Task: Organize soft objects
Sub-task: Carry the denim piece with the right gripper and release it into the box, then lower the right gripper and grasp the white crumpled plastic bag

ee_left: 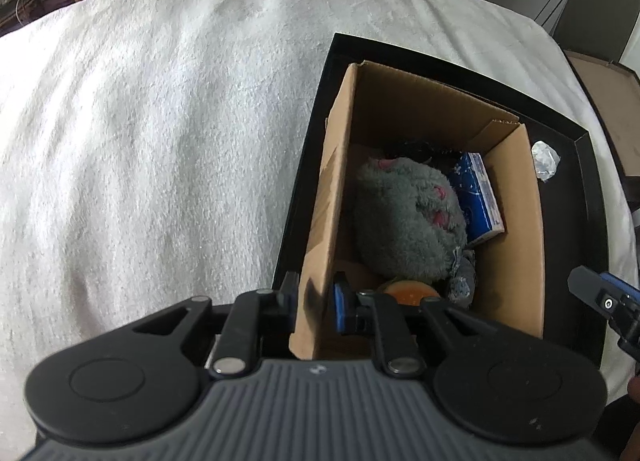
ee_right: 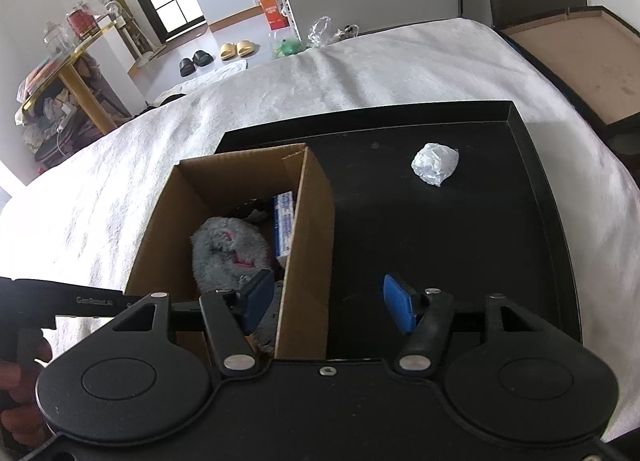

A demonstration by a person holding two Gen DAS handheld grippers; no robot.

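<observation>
1. The left gripper (ee_left: 316, 301) has its fingers clamped on the near left wall of the cardboard box (ee_left: 326, 221) — one finger outside the wall, the blue-padded one inside.
2. The right gripper (ee_right: 328, 303) has its fingers apart, straddling the box's right wall (ee_right: 308, 253) without pressing it: the left pad (ee_right: 256, 293) hangs inside the box just above the plush, the right pad (ee_right: 398, 307) outside over the tray.
3. Inside the box lies a grey plush toy (ee_left: 404, 217) with pink patches, filling much of the floor; a blue-and-white packet (ee_left: 482, 197) stands against the right wall beside it, something dark sits at the far end, and an orange object (ee_left: 412, 293) shows at the near end by a scrap of denim-like cloth.
4. A crumpled white wad (ee_right: 435, 163) lies alone on the tray, well apart from the box and from both grippers.
5. The box stands in the left part of a black tray (ee_right: 532, 197) with a raised rim; the tray's right part is open.
6. The tray rests on a bed under a white textured cover (ee_left: 160, 121) — wide room to the left of the box.
7. Beyond the bed: slippers (ee_right: 239, 49) on the floor, a shelf, a window, and a brown board at the right edge.
</observation>
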